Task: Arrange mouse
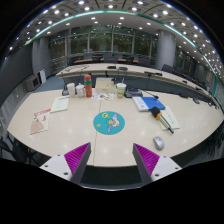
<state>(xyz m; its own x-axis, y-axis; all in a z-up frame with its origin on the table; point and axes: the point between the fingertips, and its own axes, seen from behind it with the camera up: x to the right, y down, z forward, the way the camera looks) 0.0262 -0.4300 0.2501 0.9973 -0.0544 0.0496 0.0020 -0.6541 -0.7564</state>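
Tool [110,160] held wide apart, nothing gripped | mouse [158,143] seen on table [60,135] just beyond right finger, beside round blue mat [108,122] | task judged barely begun: mouse not yet grasped or placed

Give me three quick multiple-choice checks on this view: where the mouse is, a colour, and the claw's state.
1. The small grey computer mouse lies:
A. between the fingers
B. on the pale round table ahead of the right finger
C. on the mat

2. The round mat at the table's middle is:
A. teal-blue
B. red
C. black

3. The claw is:
A. shut on the mouse
B. shut, empty
C. open, empty

Key: 1 B, mouse sits just beyond the right finger; 2 A, mat shows teal-blue; 3 C, fingers stand wide apart with nothing between.
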